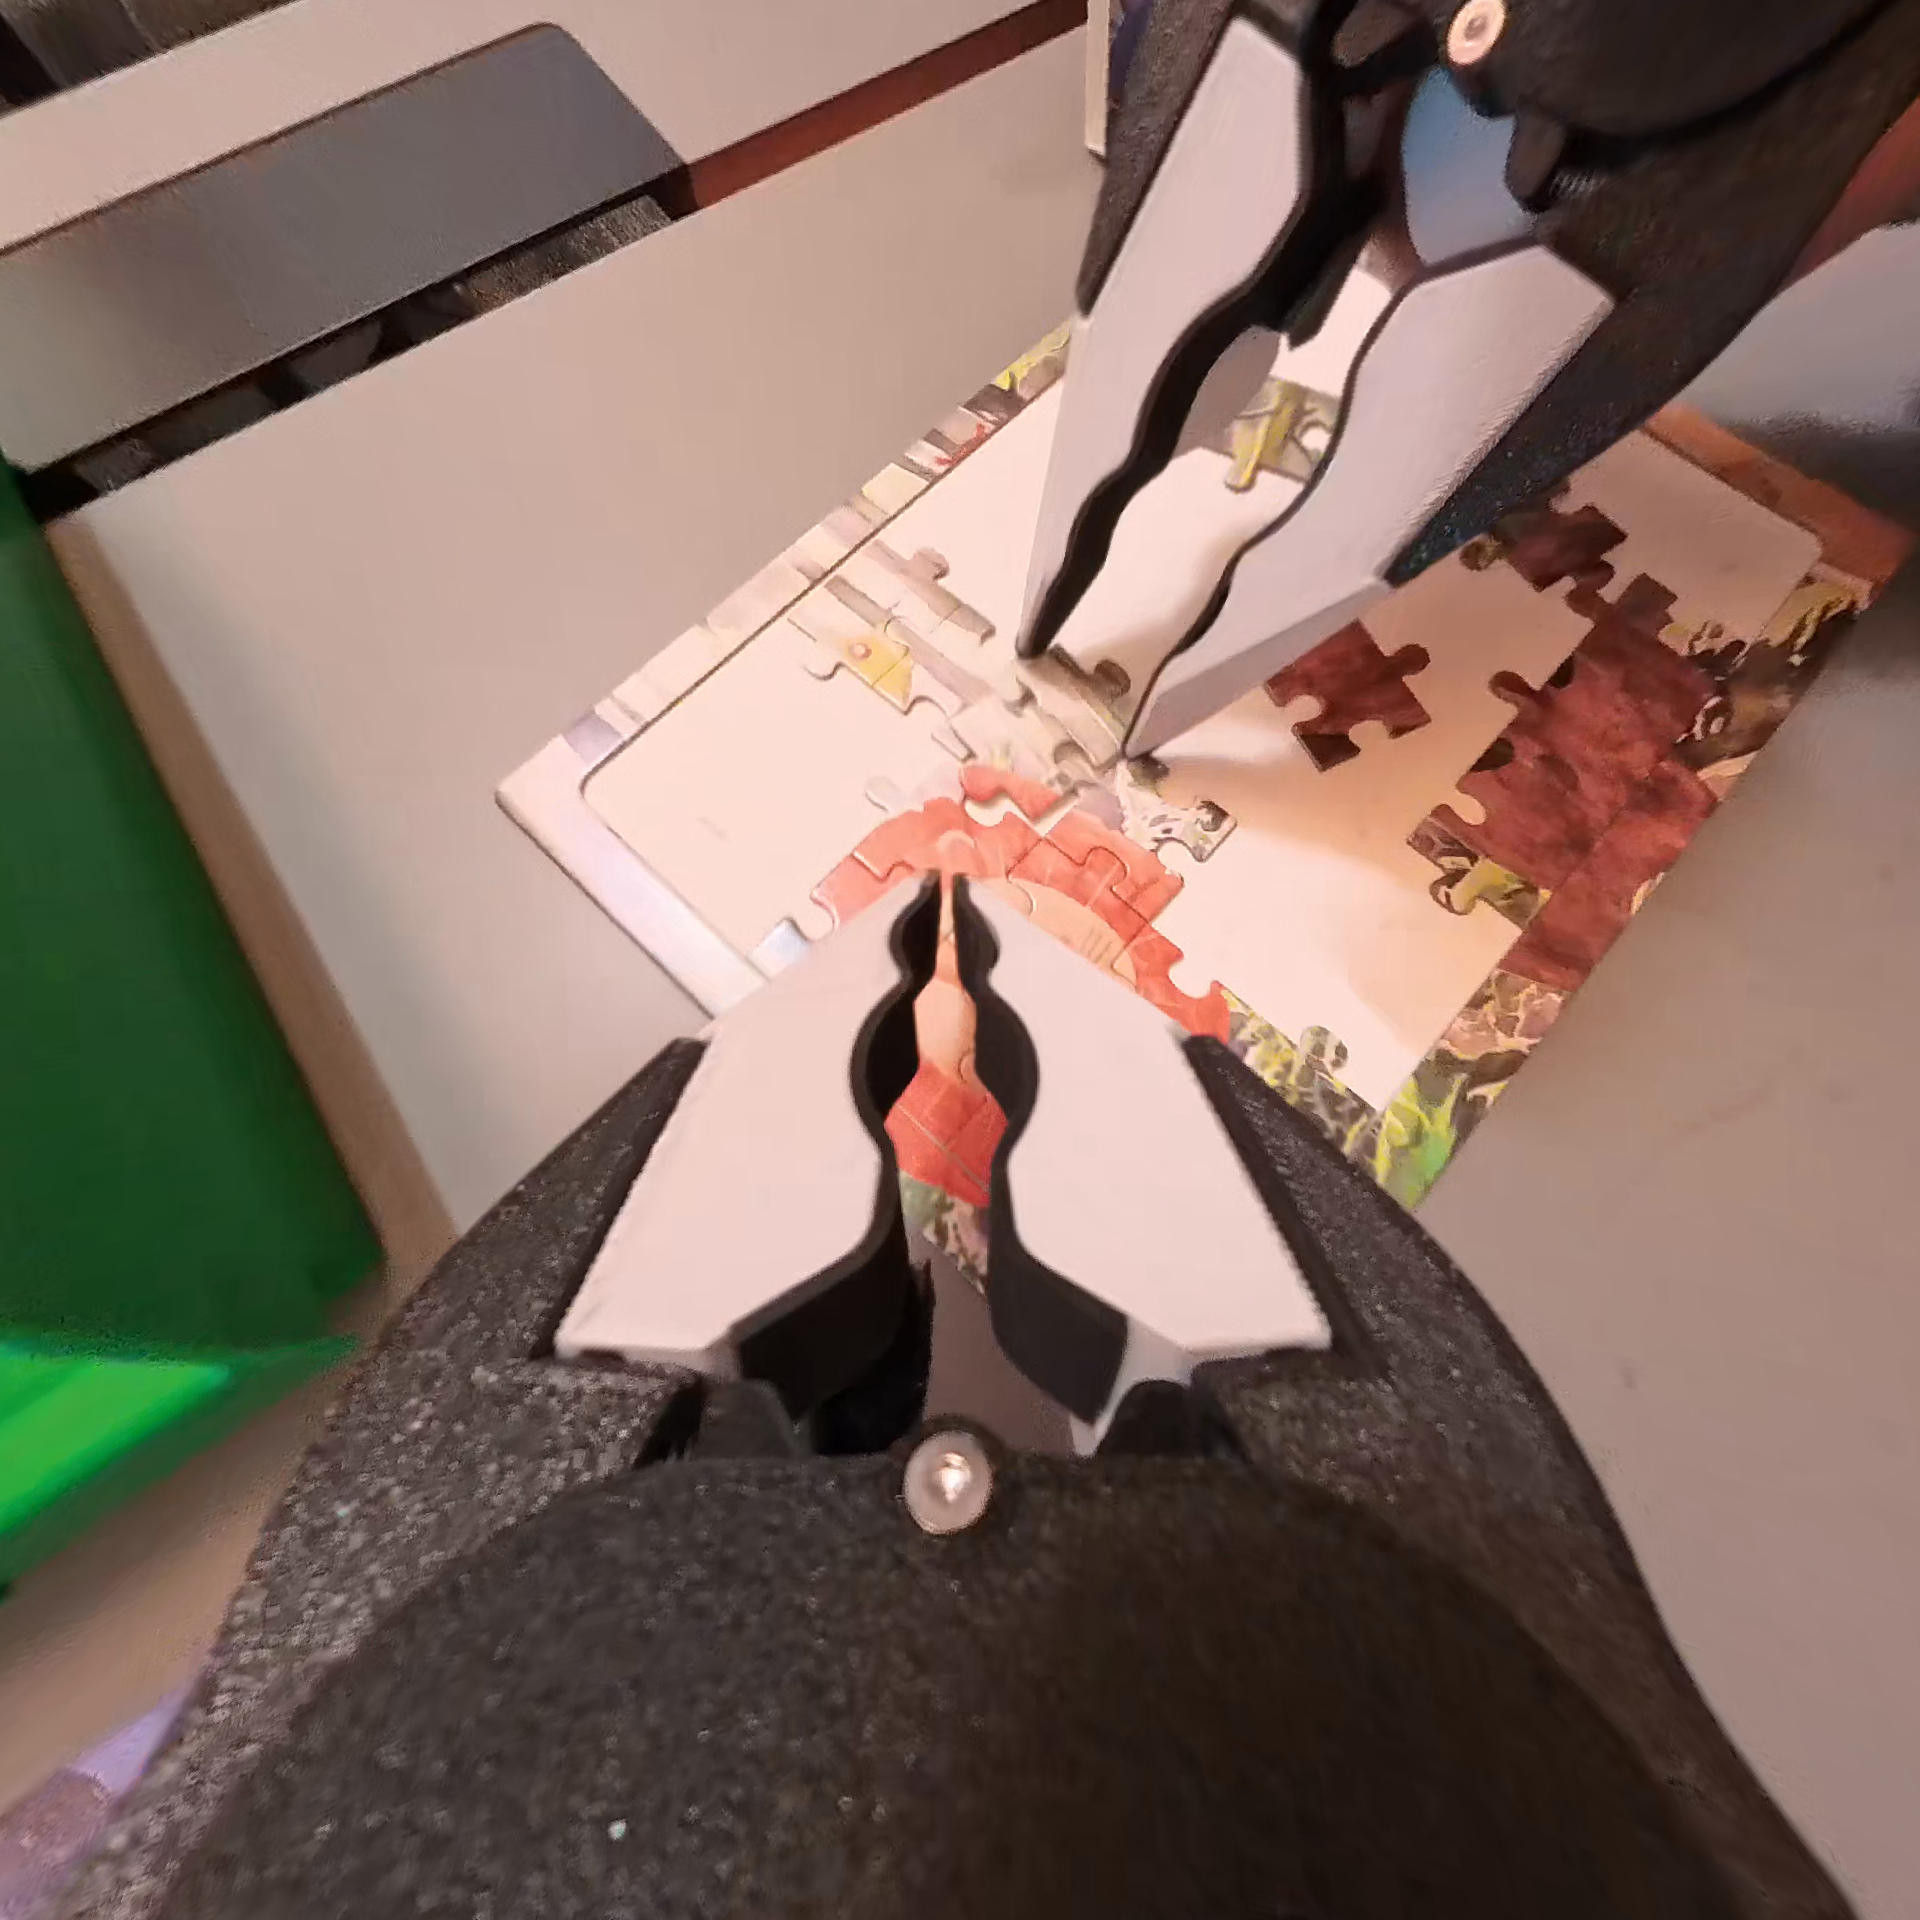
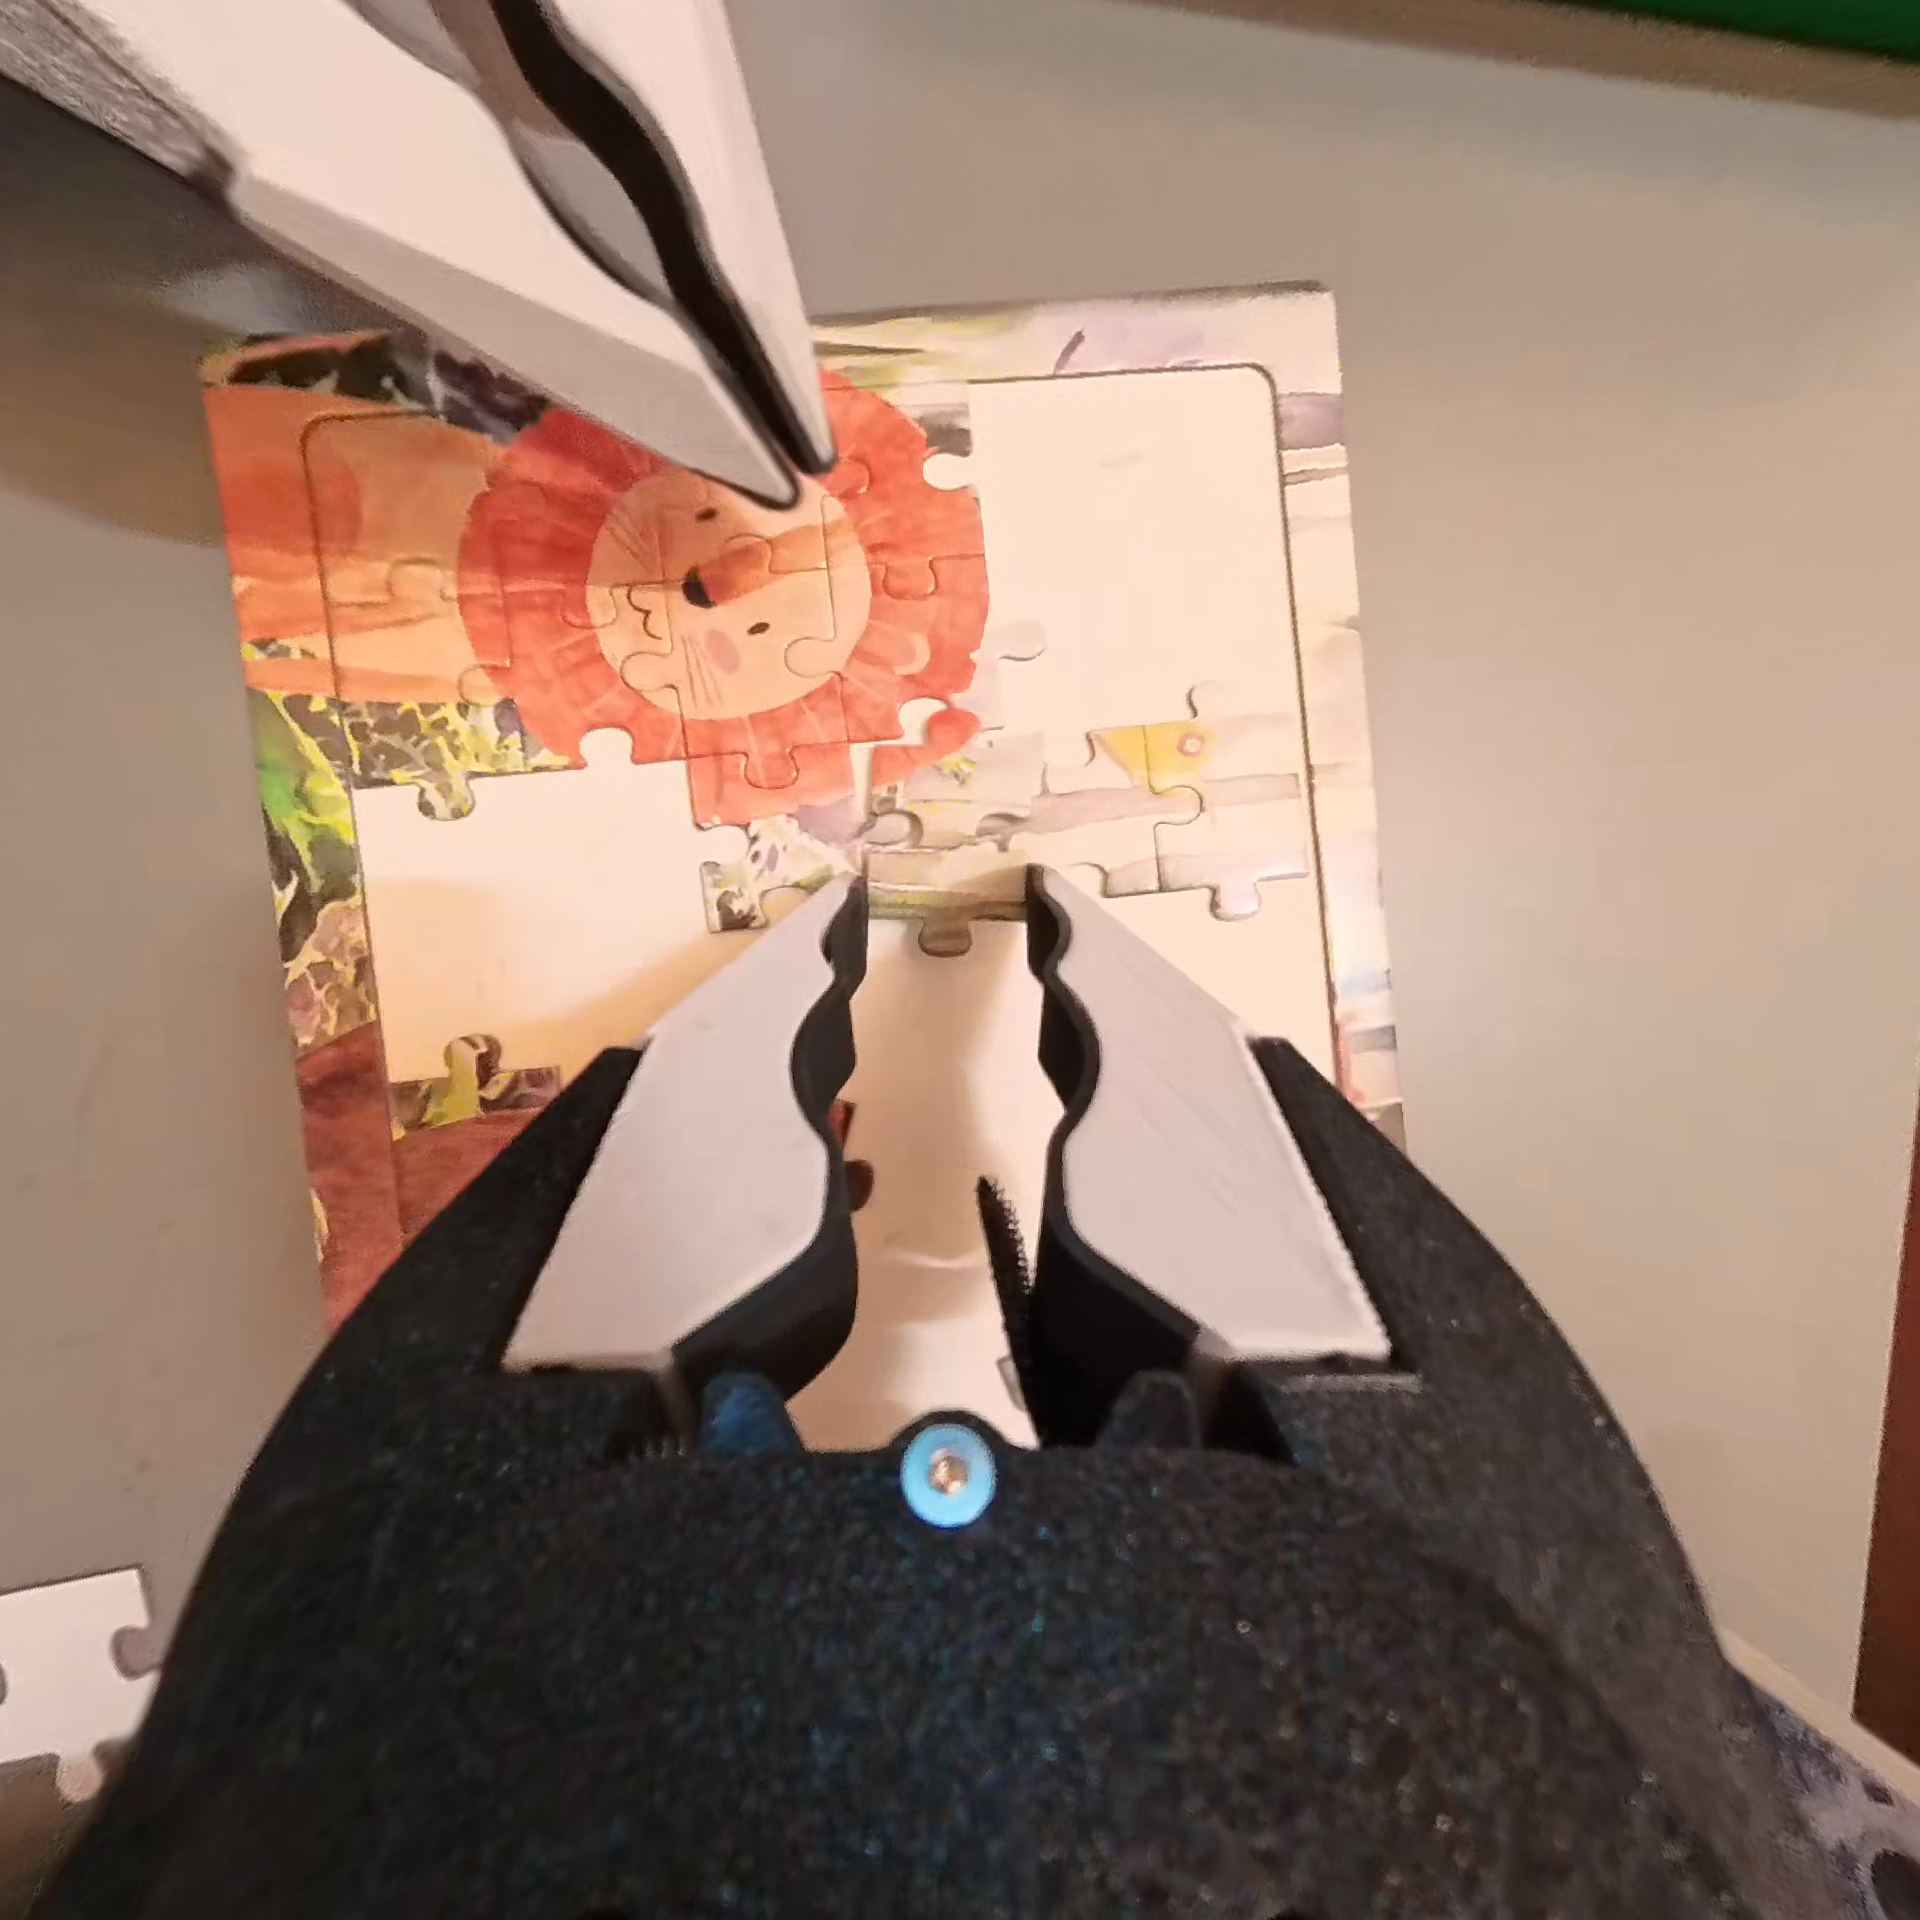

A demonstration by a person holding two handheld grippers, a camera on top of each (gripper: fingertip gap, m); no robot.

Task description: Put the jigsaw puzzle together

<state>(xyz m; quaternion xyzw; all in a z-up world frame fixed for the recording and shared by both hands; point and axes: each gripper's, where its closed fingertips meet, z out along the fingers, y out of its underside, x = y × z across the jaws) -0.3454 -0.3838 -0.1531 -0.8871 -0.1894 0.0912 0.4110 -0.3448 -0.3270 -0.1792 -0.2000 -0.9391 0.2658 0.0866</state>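
The right wrist view looks straight down on the rectangular cardboard jigsaw puzzle tray (image 2: 1311, 582), which lies flat on the pale grey table (image 2: 1621, 520). An orange-maned lion face made of joined pieces (image 2: 727, 603) fills the tray's upper middle, and a pale grey band of joined pieces (image 2: 1143, 810) runs to its right; the rest of the tray bed is bare cream card. The right gripper (image 2: 945, 883) has its grey fingers (image 2: 727, 1122) spread apart, their tips set at either side of a small grey puzzle piece (image 2: 940, 909) at the lower edge of that grey band; whether they touch it I cannot tell. The left gripper (image 2: 795, 483) comes in from the upper left, fingers pressed together, tips down on the lion's mane. Only this view shows a loose white puzzle piece (image 2: 73, 1652) on the table at the lower left.

The left wrist view sees the same tray (image 1: 540, 810) from the opposite side. The left gripper (image 1: 948, 883) shows its fingers (image 1: 748, 1164) closed to a thin slit over the orange pieces (image 1: 1081, 883), holding nothing. The right gripper (image 1: 1081, 696) points down opposite, fingers parted. Only here appear a brown cluster of pieces (image 1: 1600, 769), a single brown piece (image 1: 1351, 691) lying apart on the bare bed, a green box-like object (image 1: 135, 935) at the left, and a dark chair back (image 1: 468, 114) beyond the table.
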